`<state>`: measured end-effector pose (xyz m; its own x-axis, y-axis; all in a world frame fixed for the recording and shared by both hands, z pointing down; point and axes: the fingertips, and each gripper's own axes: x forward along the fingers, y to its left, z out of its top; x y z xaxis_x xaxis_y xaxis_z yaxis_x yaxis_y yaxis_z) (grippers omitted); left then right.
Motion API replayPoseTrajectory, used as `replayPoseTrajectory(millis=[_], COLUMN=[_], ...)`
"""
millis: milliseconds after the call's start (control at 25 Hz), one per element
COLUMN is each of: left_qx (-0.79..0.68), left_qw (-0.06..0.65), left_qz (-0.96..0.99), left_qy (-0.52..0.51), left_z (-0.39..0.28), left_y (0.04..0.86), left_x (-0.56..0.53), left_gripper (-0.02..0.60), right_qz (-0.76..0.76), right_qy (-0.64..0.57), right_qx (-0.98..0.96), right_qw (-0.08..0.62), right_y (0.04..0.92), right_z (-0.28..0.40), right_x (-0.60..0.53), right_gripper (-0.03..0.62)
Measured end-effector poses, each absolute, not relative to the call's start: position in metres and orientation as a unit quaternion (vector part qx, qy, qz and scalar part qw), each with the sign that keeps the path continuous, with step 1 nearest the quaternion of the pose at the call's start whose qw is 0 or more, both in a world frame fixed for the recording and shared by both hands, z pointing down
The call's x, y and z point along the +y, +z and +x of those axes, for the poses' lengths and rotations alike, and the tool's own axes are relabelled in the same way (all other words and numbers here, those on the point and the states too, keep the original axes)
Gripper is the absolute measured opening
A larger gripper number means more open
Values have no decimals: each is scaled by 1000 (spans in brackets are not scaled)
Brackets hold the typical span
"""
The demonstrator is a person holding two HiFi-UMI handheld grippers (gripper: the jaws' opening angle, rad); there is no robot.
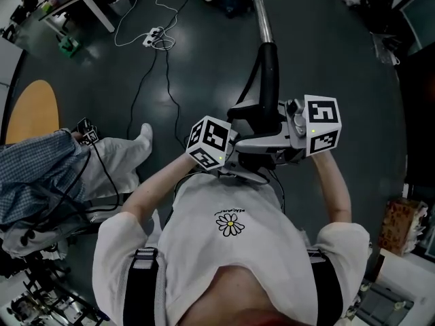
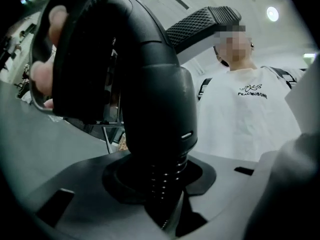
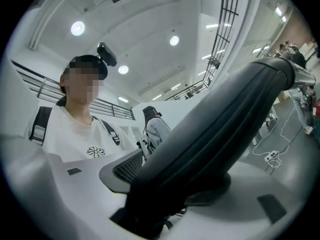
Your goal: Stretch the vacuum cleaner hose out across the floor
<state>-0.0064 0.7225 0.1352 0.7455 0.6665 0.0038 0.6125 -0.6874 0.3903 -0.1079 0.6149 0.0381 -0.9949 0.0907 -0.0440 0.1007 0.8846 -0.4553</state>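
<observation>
In the head view the vacuum's metal tube (image 1: 262, 19) runs away from me over the dark floor and ends in a black curved handle (image 1: 266, 80), held up in front of my chest. My left gripper (image 1: 238, 163) comes in from the left and is shut on the handle's lower, ribbed end (image 2: 162, 179). My right gripper (image 1: 272, 140) reaches in from the right. The handle (image 3: 215, 134) lies slanted between the right gripper's (image 3: 175, 196) grey jaws, which stand wide around it. The hose itself is hidden under the grippers and my body.
A white power strip (image 1: 153, 39) with thin cables lies on the floor at the far left. A seated person's leg (image 1: 115, 158) and a yellow round tabletop (image 1: 30, 111) are at my left. A desk (image 1: 75, 2) stands at the far left corner, and boxes (image 1: 401, 224) at the right.
</observation>
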Motion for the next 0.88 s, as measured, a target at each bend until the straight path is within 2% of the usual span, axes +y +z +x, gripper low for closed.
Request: replayPoseTrajectory(millis=[200,880], left_qx=[359,342], left_qw=[164,177], left_qz=[915,921], left_qy=[86,62], left_z=[-1,-3], left_y=[136,135], left_x=[733,717], left_gripper=[127,129], right_qz=[61,29], right_qy=[-208,-201], right_qx=[976,979], right_qw=[-17,-15], right_y=[37,38], right_z=[-106,-104], right_x=[631,616], right_gripper=[255,258])
